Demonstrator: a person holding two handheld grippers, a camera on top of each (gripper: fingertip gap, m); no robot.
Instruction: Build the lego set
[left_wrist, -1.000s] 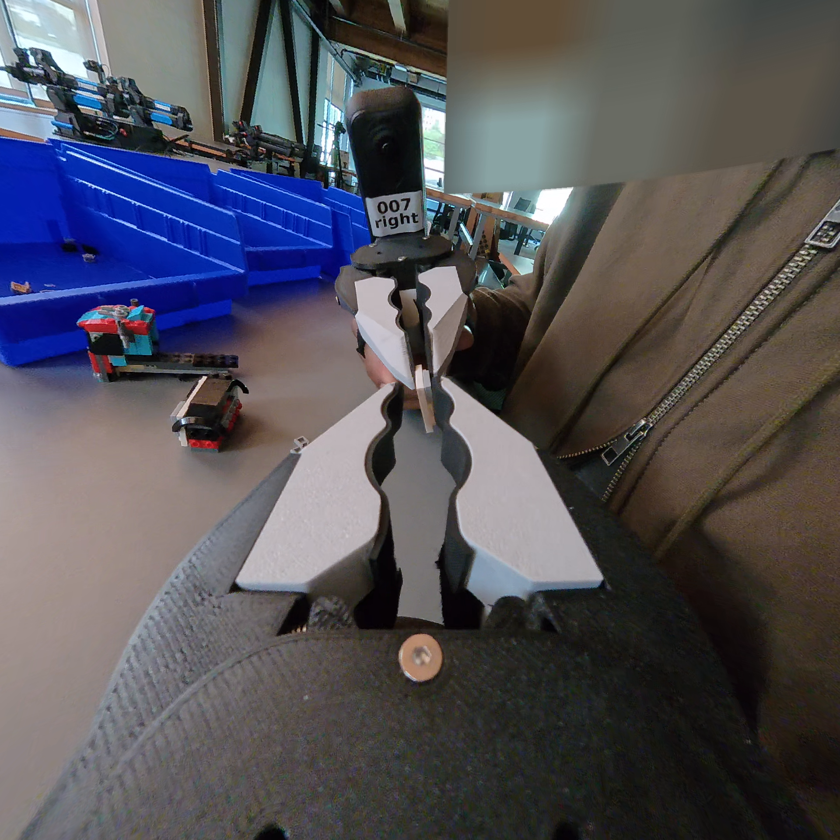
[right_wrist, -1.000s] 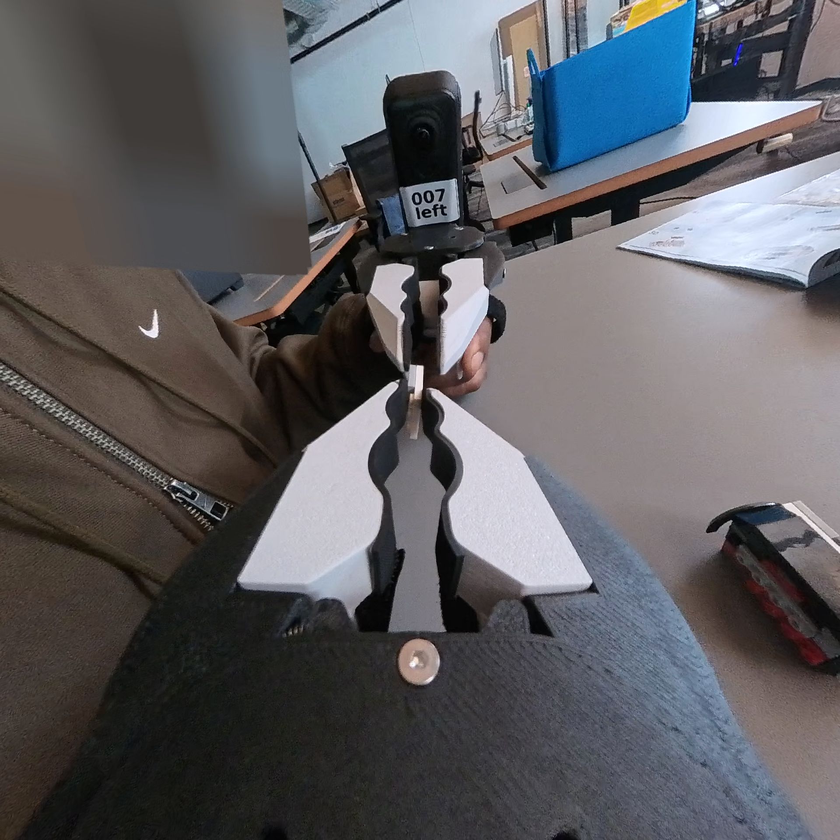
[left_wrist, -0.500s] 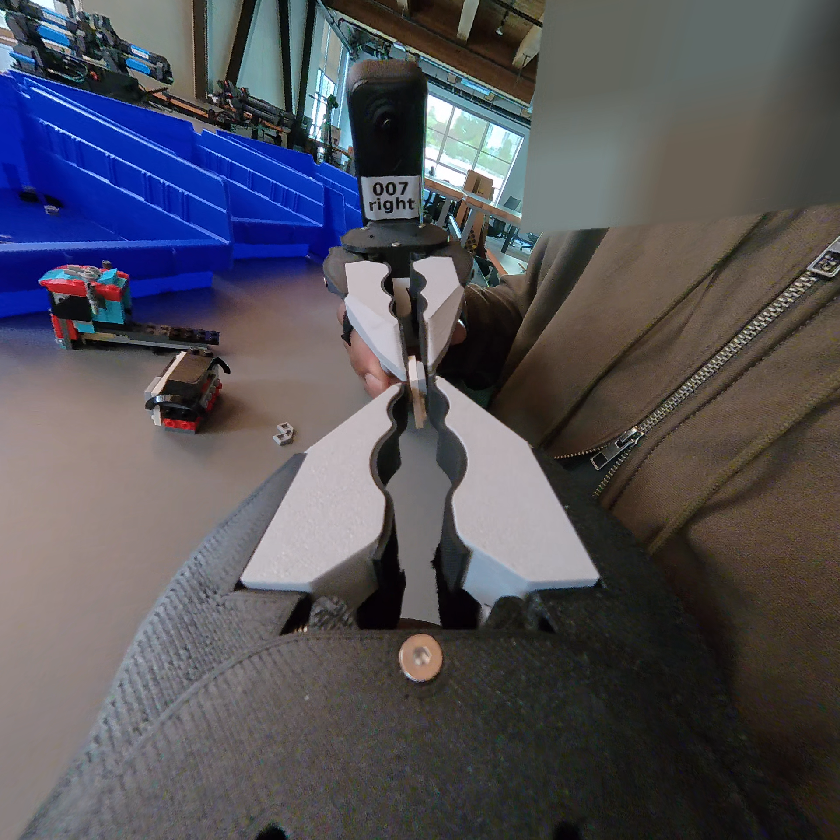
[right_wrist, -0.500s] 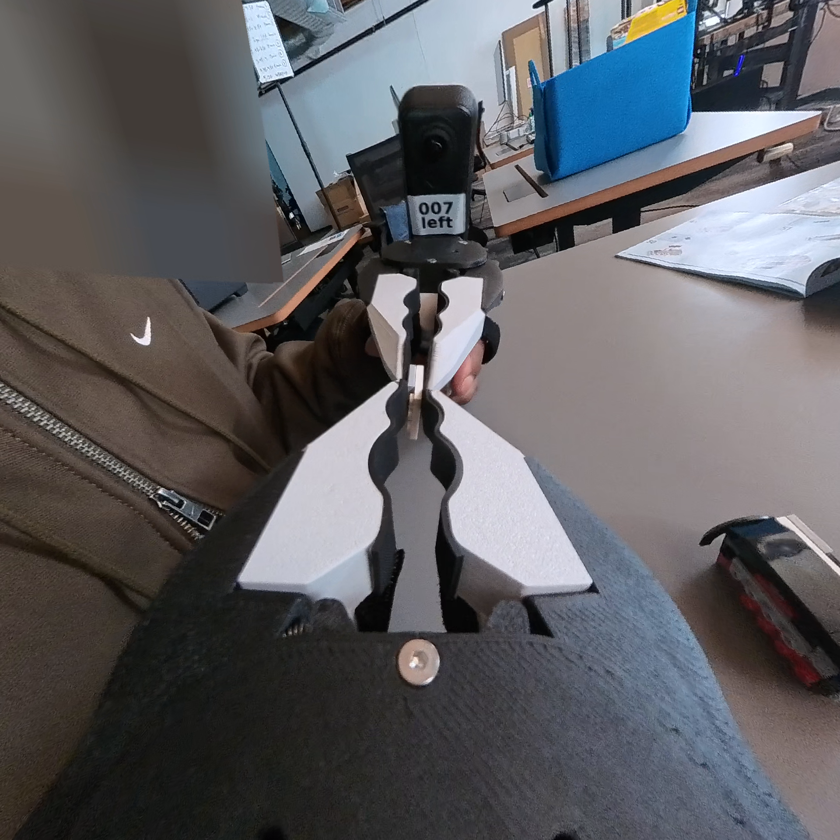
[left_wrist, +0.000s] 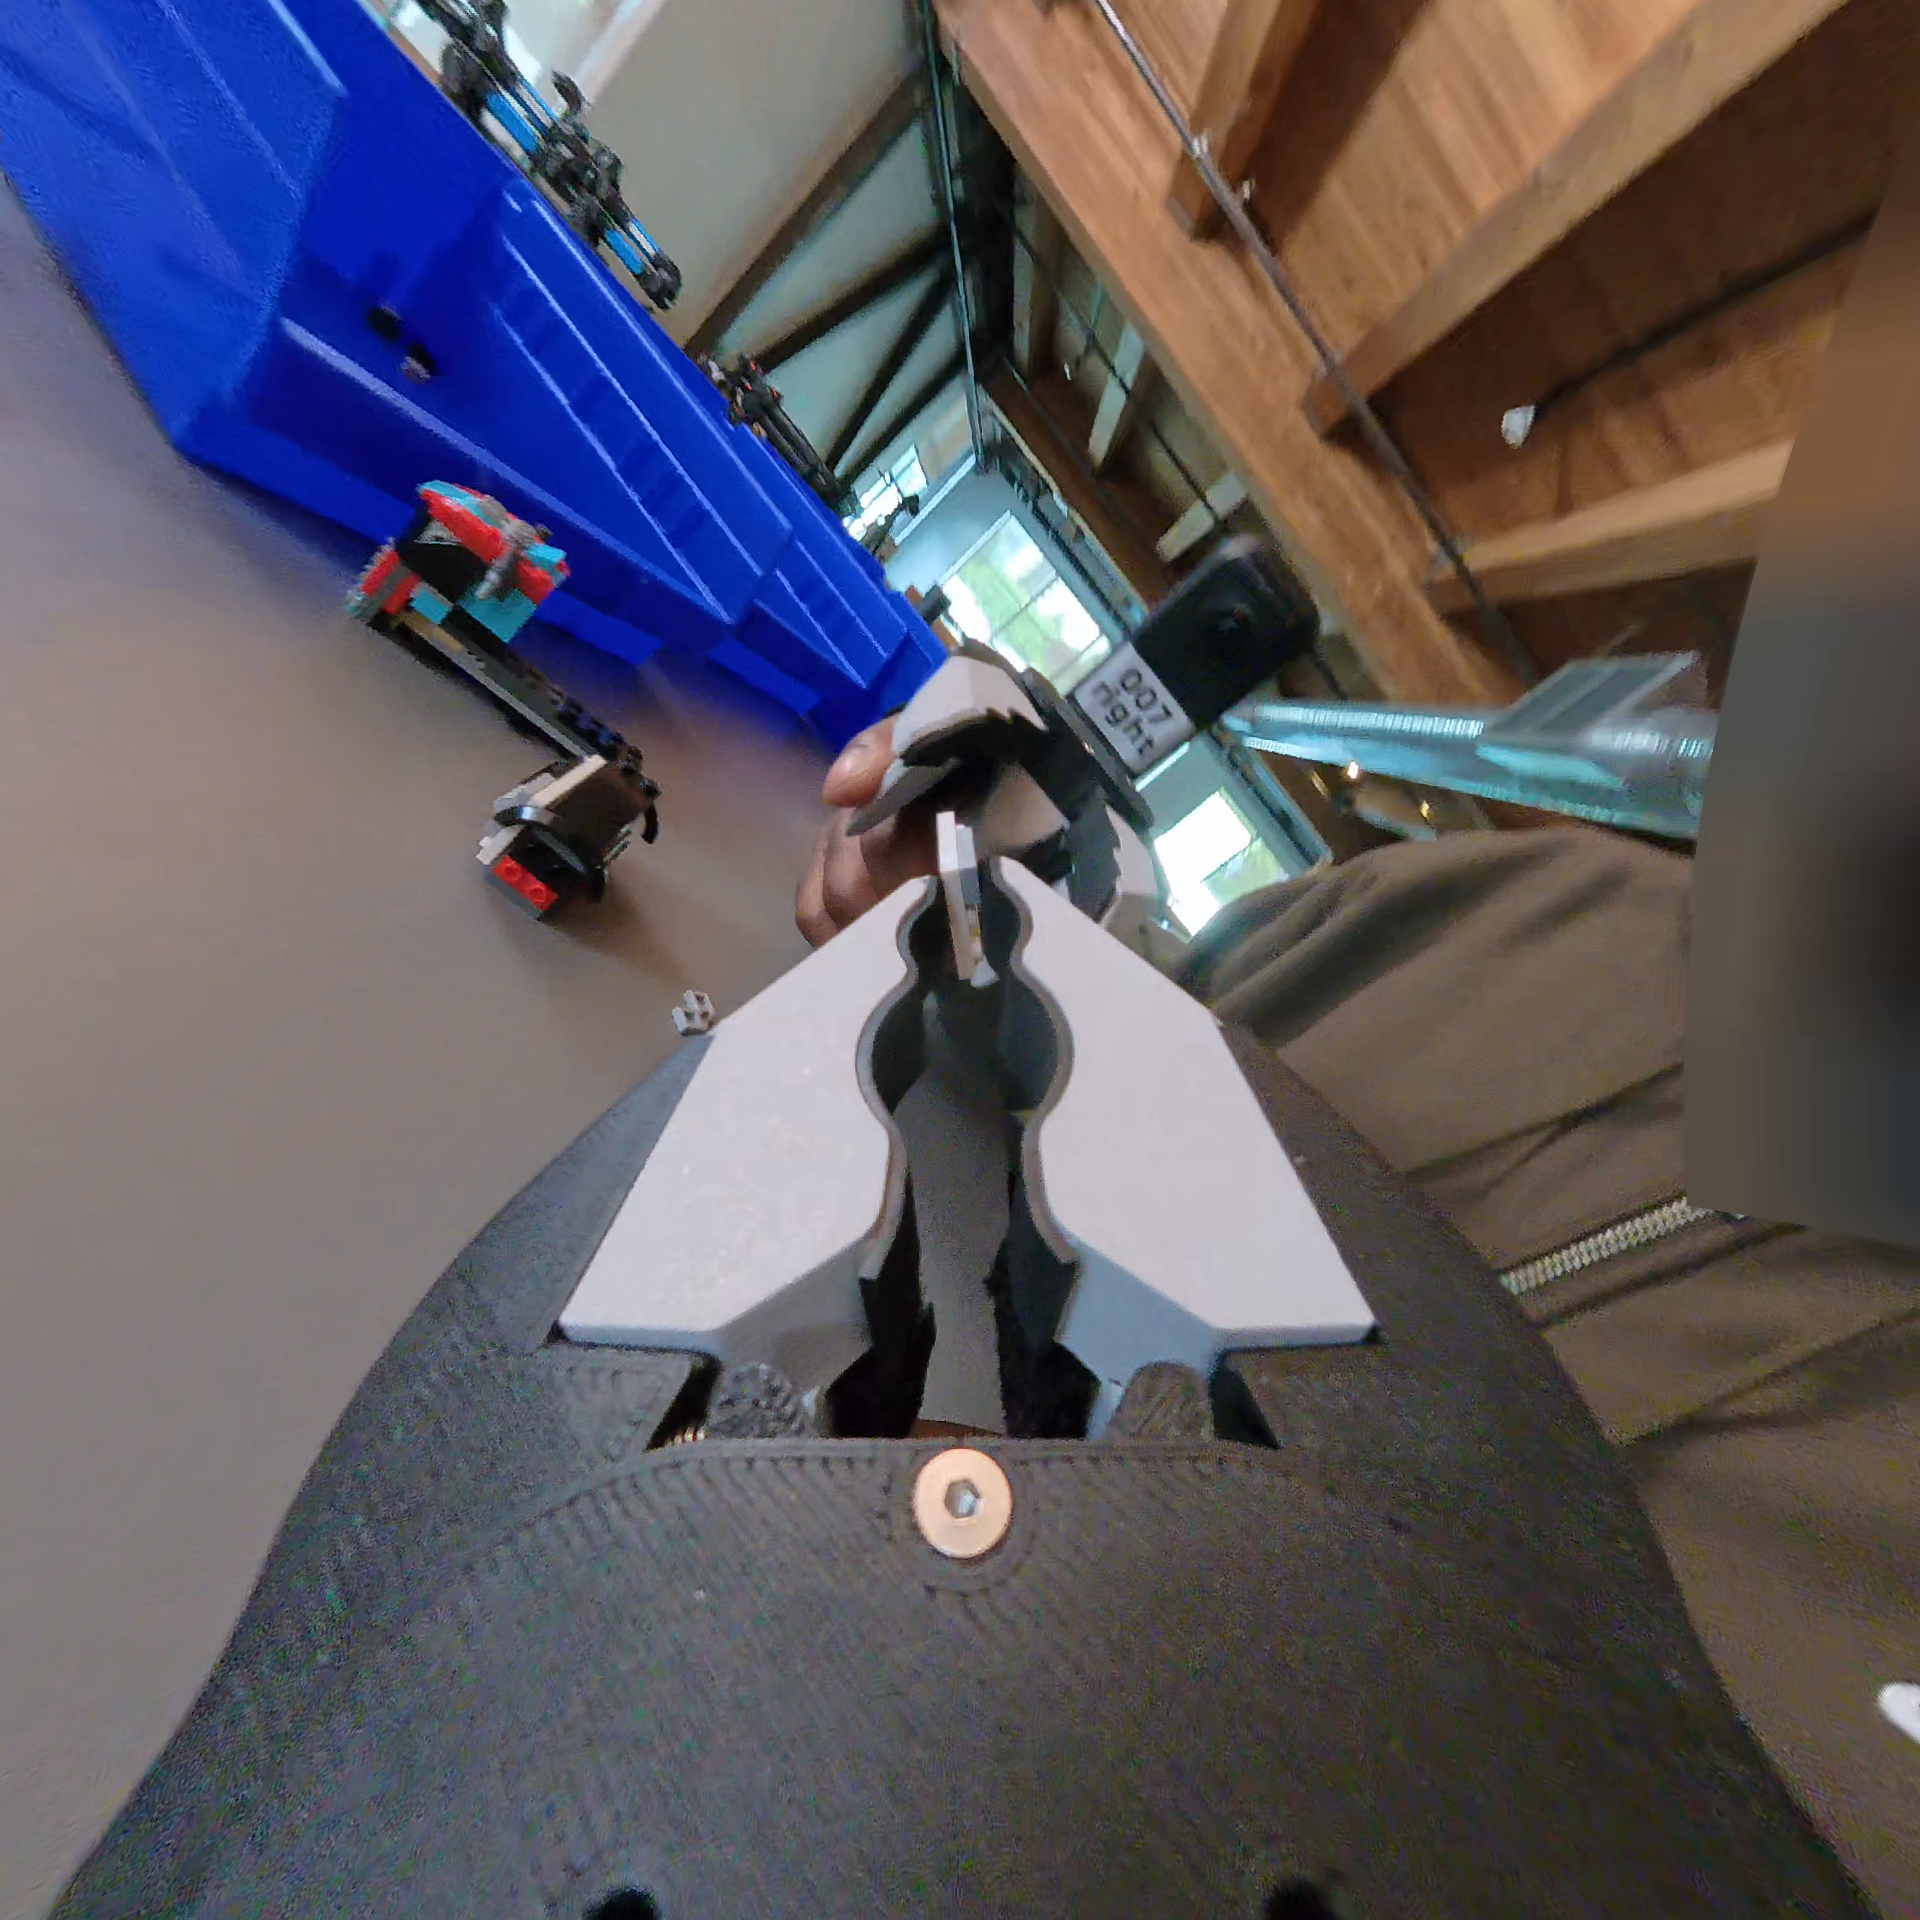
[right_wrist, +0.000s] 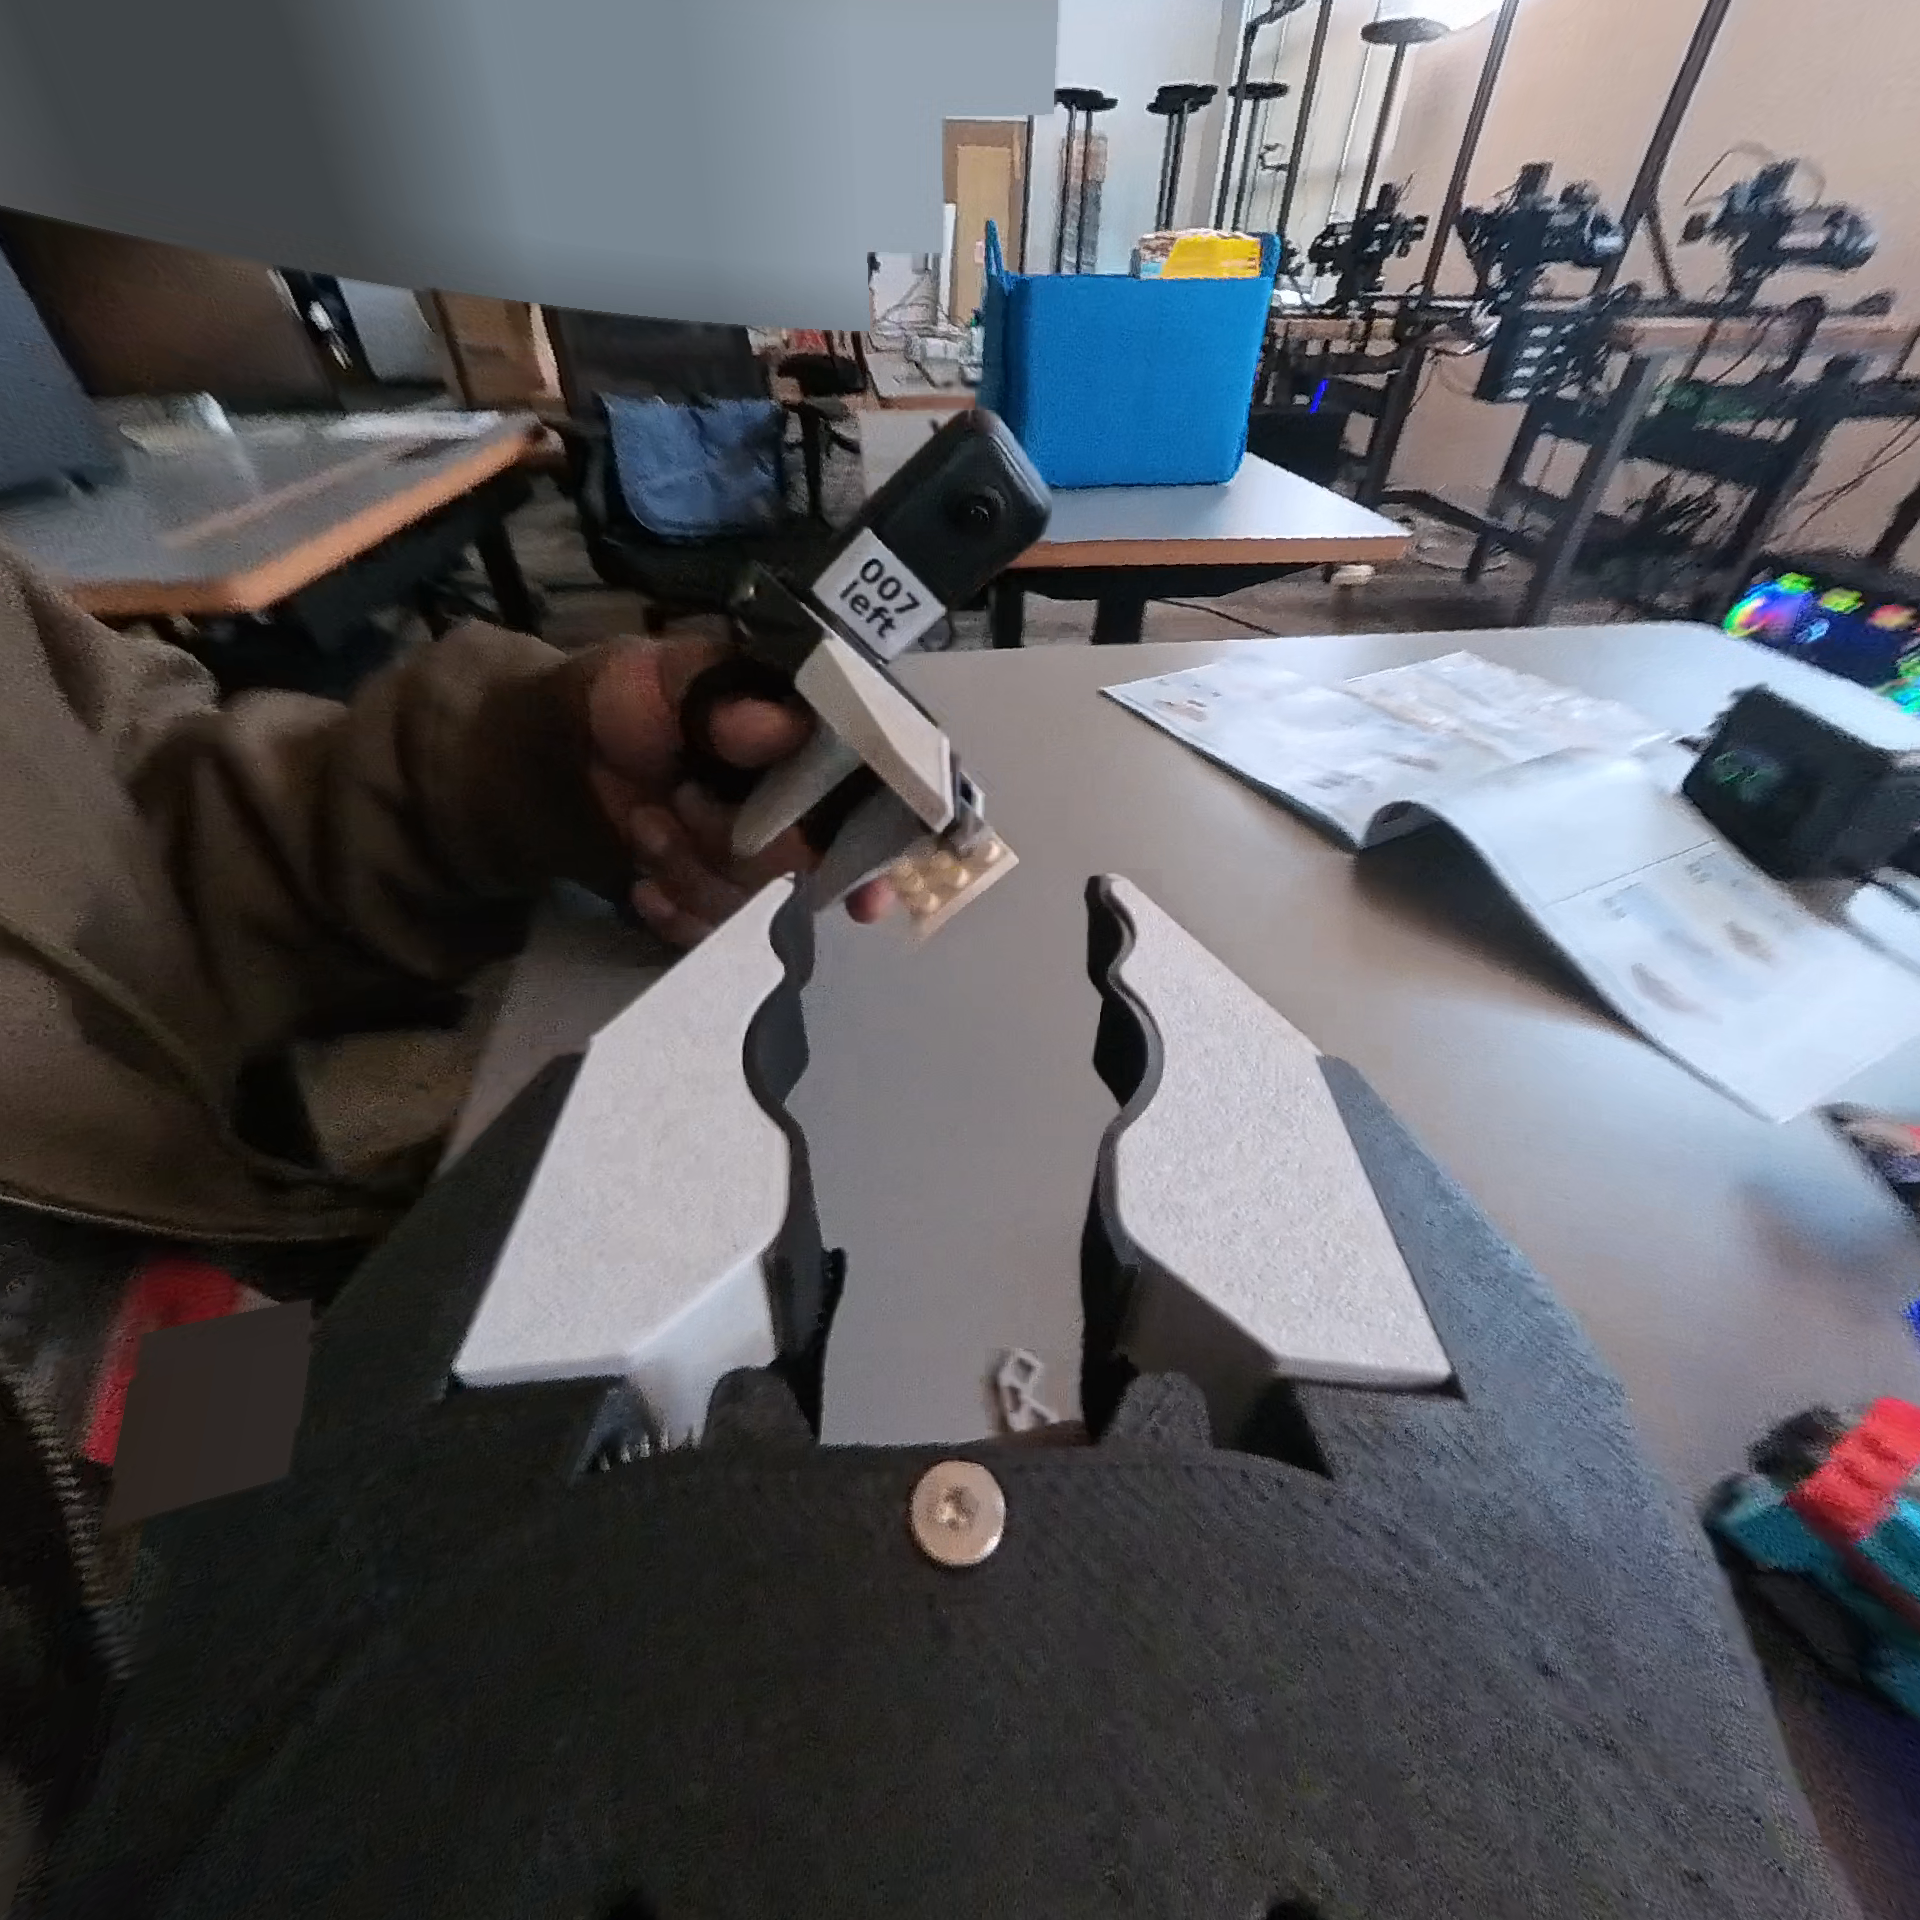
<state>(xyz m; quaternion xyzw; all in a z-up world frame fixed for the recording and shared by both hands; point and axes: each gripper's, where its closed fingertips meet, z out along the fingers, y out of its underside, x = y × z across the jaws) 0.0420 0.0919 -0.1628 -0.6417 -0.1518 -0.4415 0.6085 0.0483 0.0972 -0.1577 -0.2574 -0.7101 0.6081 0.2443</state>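
Studded tan plate (right_wrist: 951, 873) sits pinched in my left gripper (left_wrist: 961, 899); my right gripper (right_wrist: 940, 904) gapes empty above the matte table (right_wrist: 1247, 1039).

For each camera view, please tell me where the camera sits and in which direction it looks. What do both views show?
Left wrist view: sits on the left hand-held gripper, tilted, looking along its fingers, shut on a tan studded plate, toward blue bins; brown sleeve visible.
Right wrist view: sits on the open right hand-held gripper, facing the table and booklet; hand visible.
Shared: plate, both grippers.
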